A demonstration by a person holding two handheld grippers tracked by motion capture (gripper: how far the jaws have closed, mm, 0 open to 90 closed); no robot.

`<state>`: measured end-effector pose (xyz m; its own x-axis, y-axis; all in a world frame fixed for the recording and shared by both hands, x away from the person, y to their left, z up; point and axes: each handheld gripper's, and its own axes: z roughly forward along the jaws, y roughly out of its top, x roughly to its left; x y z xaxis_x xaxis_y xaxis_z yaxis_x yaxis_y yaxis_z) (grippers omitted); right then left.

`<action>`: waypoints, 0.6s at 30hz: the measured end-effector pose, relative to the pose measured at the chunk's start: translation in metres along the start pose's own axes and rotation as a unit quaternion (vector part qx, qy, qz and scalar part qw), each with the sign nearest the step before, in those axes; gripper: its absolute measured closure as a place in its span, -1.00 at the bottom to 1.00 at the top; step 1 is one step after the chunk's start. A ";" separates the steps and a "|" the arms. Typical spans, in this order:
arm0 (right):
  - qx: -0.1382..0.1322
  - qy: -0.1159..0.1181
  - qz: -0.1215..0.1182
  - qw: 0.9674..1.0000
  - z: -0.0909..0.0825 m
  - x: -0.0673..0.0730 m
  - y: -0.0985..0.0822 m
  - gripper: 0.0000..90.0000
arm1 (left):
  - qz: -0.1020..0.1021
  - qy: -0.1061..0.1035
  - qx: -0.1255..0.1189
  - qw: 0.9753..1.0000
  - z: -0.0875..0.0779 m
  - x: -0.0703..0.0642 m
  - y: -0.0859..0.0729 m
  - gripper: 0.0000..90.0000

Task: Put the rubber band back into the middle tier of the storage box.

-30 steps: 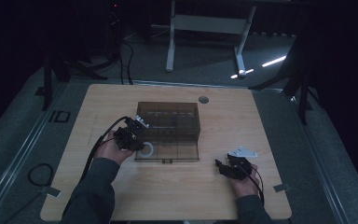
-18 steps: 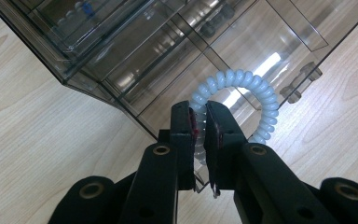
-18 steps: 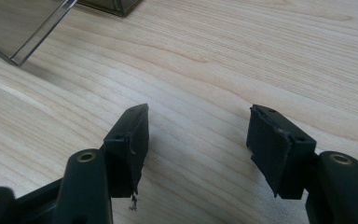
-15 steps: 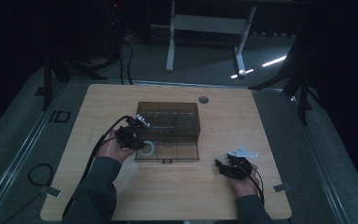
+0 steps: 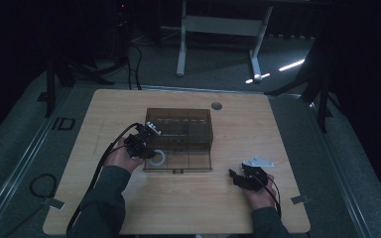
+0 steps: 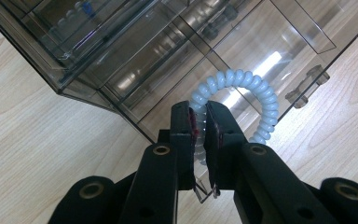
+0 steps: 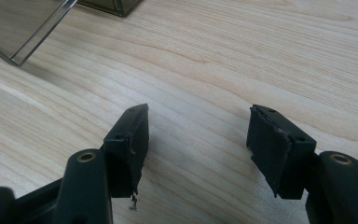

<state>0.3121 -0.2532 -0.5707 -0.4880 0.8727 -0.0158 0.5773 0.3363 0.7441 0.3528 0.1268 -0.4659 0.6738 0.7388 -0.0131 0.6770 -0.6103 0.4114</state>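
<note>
A smoky clear plastic organiser box (image 5: 181, 139) with several compartments lies open in the middle of the wooden table (image 5: 104, 114). My left gripper (image 5: 146, 148) is shut on a pale blue spiral coil ring (image 6: 242, 100), held over the box's front left compartment (image 6: 177, 88). In the high view the coil ring (image 5: 158, 157) shows just right of the left gripper. My right gripper (image 7: 198, 135) stands open over bare wood, nothing between its jaws; in the high view the right gripper (image 5: 238, 178) rests near the table's front right.
The box's hinged lid edge and latch (image 6: 307, 86) lie toward the near side. A round cable hole (image 5: 217, 106) sits at the table's back. A white desk frame (image 5: 218, 29) stands on the dark floor beyond. Bare wood (image 5: 178, 198) lies between the hands.
</note>
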 end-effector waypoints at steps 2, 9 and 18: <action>0.000 0.000 0.000 1.000 0.000 0.000 0.000 -0.14 | 0.001 0.001 0.000 1.000 0.001 0.000 0.000 0.82; 0.000 0.000 -0.001 1.000 0.000 0.000 0.000 -0.14 | 0.005 0.003 0.005 1.000 0.004 0.001 0.001 0.82; 0.000 0.000 0.000 1.000 0.000 0.000 0.000 -0.14 | 0.014 0.010 0.011 1.000 0.009 0.001 0.001 0.82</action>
<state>0.3123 -0.2532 -0.5707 -0.4887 0.8723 -0.0164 0.5765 0.3370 0.7444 0.3575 0.1244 -0.4739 0.6873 0.7262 0.0161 0.6642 -0.6372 0.3909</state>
